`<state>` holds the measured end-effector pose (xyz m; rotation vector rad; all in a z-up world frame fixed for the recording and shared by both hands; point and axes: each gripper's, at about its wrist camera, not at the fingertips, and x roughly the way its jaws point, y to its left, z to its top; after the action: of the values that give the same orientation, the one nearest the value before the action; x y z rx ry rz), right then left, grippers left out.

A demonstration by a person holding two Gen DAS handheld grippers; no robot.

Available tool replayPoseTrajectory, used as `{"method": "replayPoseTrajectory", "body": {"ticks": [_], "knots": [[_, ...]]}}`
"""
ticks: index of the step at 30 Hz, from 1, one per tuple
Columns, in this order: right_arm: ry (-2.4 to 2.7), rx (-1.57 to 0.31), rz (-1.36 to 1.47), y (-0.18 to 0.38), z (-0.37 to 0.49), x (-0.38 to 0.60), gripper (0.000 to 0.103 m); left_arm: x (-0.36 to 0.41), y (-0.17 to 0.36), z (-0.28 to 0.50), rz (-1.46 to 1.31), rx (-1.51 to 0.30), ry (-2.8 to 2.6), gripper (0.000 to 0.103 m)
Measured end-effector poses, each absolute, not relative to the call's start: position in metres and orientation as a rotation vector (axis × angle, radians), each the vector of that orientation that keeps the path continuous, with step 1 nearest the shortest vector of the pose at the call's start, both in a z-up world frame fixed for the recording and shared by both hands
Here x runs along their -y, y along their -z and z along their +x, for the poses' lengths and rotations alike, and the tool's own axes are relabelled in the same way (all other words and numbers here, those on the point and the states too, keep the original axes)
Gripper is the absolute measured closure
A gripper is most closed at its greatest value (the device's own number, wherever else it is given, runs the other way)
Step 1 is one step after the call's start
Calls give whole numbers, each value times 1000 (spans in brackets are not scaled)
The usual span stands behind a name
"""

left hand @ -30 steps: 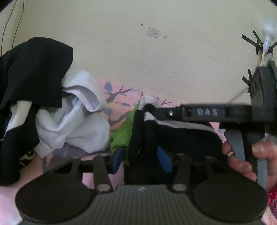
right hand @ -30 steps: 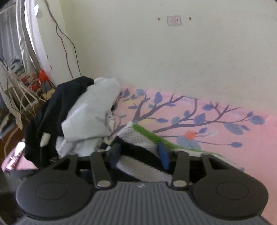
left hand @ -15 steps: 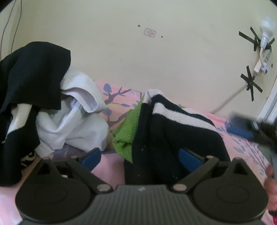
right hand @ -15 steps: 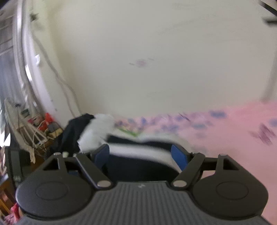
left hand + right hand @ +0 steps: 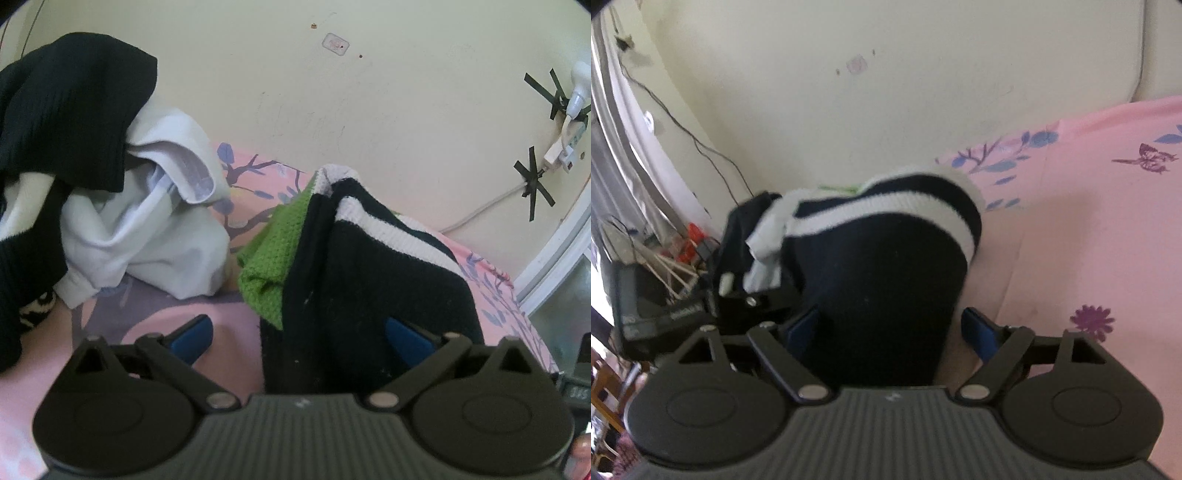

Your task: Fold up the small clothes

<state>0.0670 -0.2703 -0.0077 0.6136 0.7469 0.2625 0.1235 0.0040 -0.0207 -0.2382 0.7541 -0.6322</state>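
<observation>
A folded knit garment (image 5: 369,273), black with white stripes and a green part (image 5: 269,254), lies on the pink bed sheet (image 5: 229,332). My left gripper (image 5: 295,338) is open, its blue pads wide apart, with the garment's near end between them. The garment also shows in the right wrist view (image 5: 886,266), lying between the spread fingers of my right gripper (image 5: 892,330), which is open. Neither gripper holds the cloth.
A pile of black and white clothes (image 5: 110,206) sits at the left on the bed. The cream wall (image 5: 332,129) is close behind. A taped cable and plug (image 5: 554,147) hang at the right. The left gripper's body (image 5: 665,314) shows at the right view's left.
Both grippers have opened and let go of the knit garment, which now rests folded on the bed. The right gripper has swung to the right and away from the left one.
</observation>
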Motion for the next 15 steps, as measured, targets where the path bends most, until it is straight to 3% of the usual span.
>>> {"method": "replayPoseTrajectory", "body": {"ticks": [11, 15], "knots": [[-313, -741, 626, 9, 70, 270, 10, 8, 20, 120, -180, -750, 639, 0], [-314, -742, 616, 8, 70, 268, 10, 9, 19, 119, -174, -748, 637, 0]]}}
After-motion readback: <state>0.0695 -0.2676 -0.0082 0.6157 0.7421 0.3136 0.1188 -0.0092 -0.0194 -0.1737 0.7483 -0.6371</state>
